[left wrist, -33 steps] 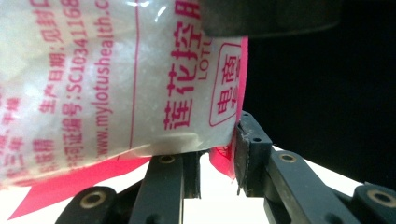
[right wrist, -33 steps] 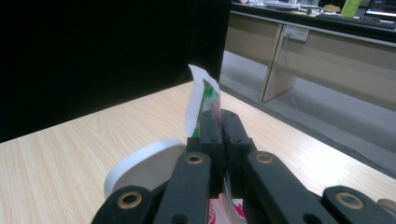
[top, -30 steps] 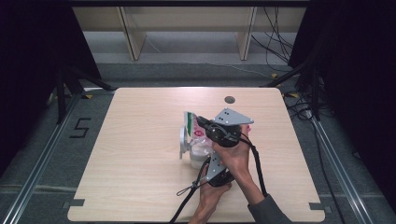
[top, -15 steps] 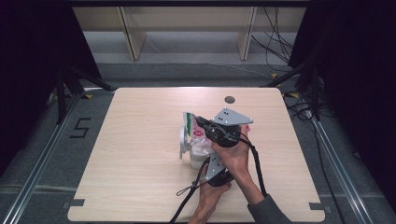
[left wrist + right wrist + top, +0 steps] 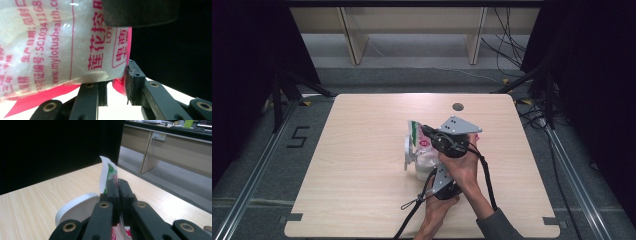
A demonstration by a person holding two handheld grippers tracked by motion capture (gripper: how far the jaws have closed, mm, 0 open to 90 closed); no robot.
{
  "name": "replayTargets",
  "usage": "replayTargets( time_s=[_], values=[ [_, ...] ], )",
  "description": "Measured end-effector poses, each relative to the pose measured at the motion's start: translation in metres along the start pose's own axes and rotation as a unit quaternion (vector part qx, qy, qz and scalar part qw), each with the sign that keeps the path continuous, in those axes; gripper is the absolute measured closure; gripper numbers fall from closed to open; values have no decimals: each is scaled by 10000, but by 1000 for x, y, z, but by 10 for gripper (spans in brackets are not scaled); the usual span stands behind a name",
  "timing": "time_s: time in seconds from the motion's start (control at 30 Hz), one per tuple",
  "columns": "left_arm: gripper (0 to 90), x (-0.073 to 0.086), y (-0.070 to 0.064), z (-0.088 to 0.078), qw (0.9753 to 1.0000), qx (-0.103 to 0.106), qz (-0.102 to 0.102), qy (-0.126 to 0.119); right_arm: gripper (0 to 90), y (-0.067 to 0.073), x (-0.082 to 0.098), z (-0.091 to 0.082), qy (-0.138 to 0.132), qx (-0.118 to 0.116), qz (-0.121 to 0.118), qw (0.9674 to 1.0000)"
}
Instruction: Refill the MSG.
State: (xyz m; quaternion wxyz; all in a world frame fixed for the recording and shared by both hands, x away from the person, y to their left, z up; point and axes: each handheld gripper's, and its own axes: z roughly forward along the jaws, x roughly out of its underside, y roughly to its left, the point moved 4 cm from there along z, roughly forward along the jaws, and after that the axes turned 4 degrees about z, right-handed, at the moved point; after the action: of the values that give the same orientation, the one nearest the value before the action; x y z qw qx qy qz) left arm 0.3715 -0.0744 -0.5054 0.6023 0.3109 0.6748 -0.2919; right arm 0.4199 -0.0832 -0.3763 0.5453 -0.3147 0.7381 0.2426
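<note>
Near the middle of the desk (image 5: 362, 165), seen from the high view, a plastic bag of white granules (image 5: 424, 157) stands with a white cup (image 5: 408, 152) touching it at nine o'clock; the right gripper (image 5: 428, 133) reaches in from three o'clock over its top, and the left gripper (image 5: 432, 172) comes up from six o'clock at its lower end. Along the left gripper view, the bag (image 5: 62, 42) spreads from nine to twelve o'clock, red print over loose pale grains, and the fingers (image 5: 133, 82) pinch its red bottom seam, the film puckering where they bite. Along the right gripper view, the fingers (image 5: 112, 192) are pressed together on the flat top seal (image 5: 106, 173), which sticks up at twelve o'clock, with the cup's rim (image 5: 75, 201) at nine o'clock. Judging by this, the bag is soft and floppy, moderately heavy for its size, its contents apt to shift and sag, and its film slick. The sealed seams at top and bottom look like the surest holds; squeezing the filled belly would likely let it slide or bulge away.
</note>
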Motion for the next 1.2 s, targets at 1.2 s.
replayTargets(
  time_s=[1.2],
  values=[
    [735, -3, -5, 3, 9993, 42, -262, -271, 898, 0, -1, -2, -4, 16, -3, 10000]
  ],
)
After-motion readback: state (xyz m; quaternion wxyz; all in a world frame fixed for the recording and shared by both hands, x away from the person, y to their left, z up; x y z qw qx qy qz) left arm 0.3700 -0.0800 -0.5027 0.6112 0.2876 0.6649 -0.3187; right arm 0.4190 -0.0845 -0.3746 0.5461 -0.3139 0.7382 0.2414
